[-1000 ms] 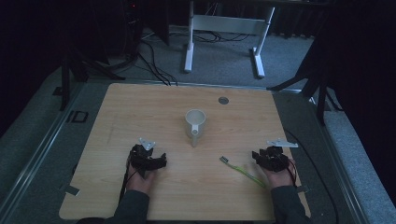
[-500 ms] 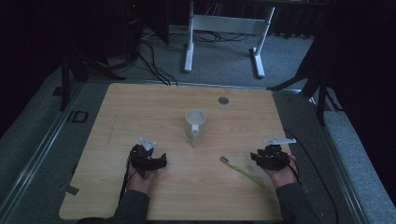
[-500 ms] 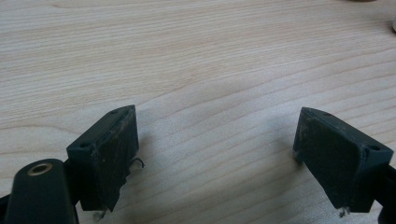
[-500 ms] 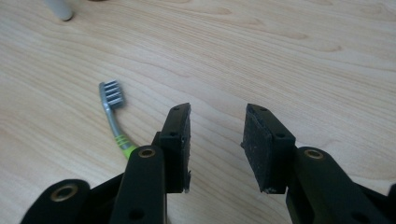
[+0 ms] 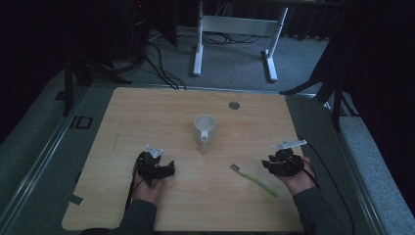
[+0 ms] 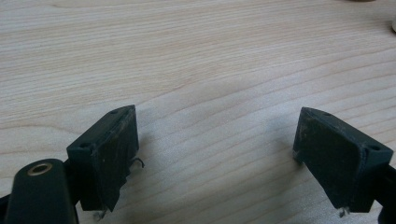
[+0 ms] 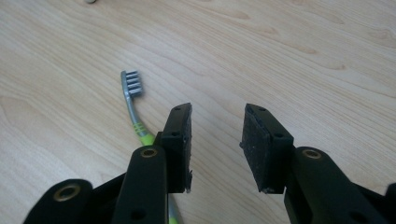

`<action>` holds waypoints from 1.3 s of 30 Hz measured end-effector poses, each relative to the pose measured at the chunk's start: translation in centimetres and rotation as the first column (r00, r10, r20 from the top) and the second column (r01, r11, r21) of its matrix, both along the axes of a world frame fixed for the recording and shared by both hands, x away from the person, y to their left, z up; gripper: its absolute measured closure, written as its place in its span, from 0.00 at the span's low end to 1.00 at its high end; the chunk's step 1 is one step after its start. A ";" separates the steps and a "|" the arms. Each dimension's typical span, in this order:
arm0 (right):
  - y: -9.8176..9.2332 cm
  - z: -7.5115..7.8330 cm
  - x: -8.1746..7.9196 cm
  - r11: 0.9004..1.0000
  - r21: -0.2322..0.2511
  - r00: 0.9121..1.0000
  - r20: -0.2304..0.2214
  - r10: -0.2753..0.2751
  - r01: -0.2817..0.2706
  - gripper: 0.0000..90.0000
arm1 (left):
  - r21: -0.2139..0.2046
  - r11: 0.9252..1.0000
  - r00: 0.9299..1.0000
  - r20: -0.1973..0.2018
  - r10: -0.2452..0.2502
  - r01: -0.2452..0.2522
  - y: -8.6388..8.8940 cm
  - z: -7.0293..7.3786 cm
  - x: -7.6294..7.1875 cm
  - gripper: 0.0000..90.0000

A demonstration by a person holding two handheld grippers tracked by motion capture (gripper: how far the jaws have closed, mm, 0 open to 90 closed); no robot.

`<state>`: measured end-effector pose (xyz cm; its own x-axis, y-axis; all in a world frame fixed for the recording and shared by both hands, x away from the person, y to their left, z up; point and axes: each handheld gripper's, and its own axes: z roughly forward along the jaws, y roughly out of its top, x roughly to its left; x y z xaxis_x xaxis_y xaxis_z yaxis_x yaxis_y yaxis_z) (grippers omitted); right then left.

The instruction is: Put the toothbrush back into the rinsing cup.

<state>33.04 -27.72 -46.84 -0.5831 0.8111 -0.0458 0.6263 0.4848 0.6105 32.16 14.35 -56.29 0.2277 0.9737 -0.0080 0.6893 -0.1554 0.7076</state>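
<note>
Since the earlier frame the right gripper (image 5: pixel 278 164) has lifted slightly. High view: one toothbrush (image 5: pixel 254 179) near the table's (image 5: pixel 147 112) front edge, one mug (image 5: pixel 204 129) mid-table, left gripper (image 5: pixel 157 169) parted, empty. Right gripper view: jaws apart, empty, toothbrush (image 7: pixel 133 105) just beside. No legible writing.

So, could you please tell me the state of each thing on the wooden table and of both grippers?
White ceramic mug: upright, handle toward the person.
Green-handled toothbrush with grey head: flat on the table, untouched.
Left gripper: open wide, nothing between its jaws.
Right gripper: partly open, holding nothing, toothbrush beside its jaw.
</note>
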 end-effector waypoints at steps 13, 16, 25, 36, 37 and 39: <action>1.1 0.7 0.1 0.994 -0.074 0.995 -0.067 0.073 -0.078 0.79 | 0.001 1.000 1.000 -0.001 0.000 0.000 0.0 0.0 0.0 0.16; 1.2 0.9 0.2 0.993 -0.082 0.995 -0.064 0.083 -0.088 0.80 | 0.002 1.000 1.000 -0.001 0.000 0.000 0.0 0.0 0.0 0.16; 2.2 1.4 0.7 0.988 -0.096 0.991 -0.072 0.113 -0.119 0.82 | 0.001 1.000 1.000 -0.001 0.001 -0.001 0.0 0.0 0.0 0.16; 3.3 1.6 1.0 0.980 -0.134 0.987 -0.083 0.138 -0.148 0.88 | 0.001 1.000 1.000 -0.001 0.001 -0.001 0.0 0.0 0.0 0.16; 3.4 1.7 1.1 0.979 -0.140 0.987 -0.082 0.138 -0.148 0.89 | 0.001 1.000 1.000 -0.001 0.001 -0.001 0.0 0.0 0.0 0.16; 3.6 1.7 1.1 0.977 -0.151 0.986 -0.085 0.140 -0.152 0.91 | 0.001 1.000 1.000 -0.001 0.001 -0.001 0.0 0.0 0.0 0.16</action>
